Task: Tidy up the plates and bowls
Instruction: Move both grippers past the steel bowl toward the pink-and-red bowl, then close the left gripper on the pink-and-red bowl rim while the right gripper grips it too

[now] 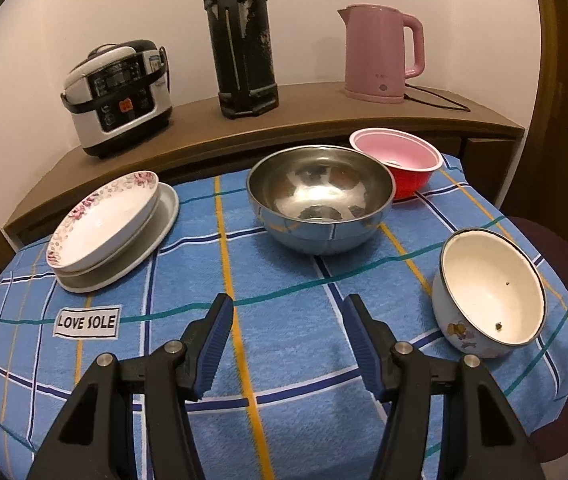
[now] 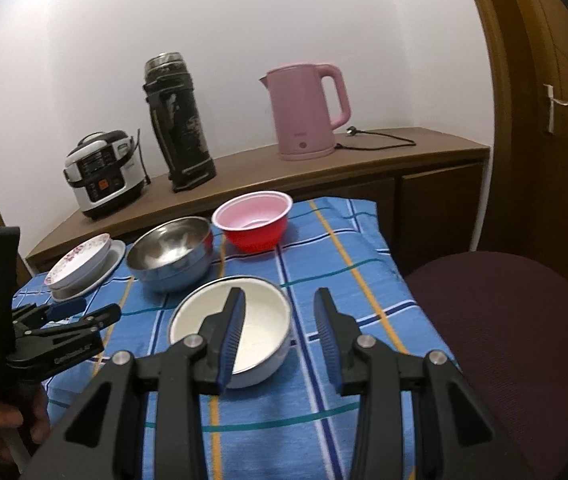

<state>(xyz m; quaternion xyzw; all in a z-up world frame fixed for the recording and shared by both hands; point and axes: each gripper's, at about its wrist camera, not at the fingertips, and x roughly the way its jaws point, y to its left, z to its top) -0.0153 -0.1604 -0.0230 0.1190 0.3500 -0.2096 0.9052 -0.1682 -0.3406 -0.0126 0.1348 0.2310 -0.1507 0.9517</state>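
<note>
The steel bowl [image 1: 321, 198], biggest of the lot, sits mid-counter [image 1: 291, 344] on the blue checked cloth; it looks light, stiff and slick, so I'd take it by the rim. The red bowl [image 1: 399, 164] behind it seems thin plastic that may flex. The enamel bowl [image 1: 489, 292] near the right edge looks chip-prone: grip its rim wall. Two stacked plates [image 1: 112, 232] at the left are breakable, close to that edge. Both the left tool [image 1: 287, 310] and right tool [image 2: 280, 304] are spread, pinching nothing; the cloth's front middle is free.
</note>
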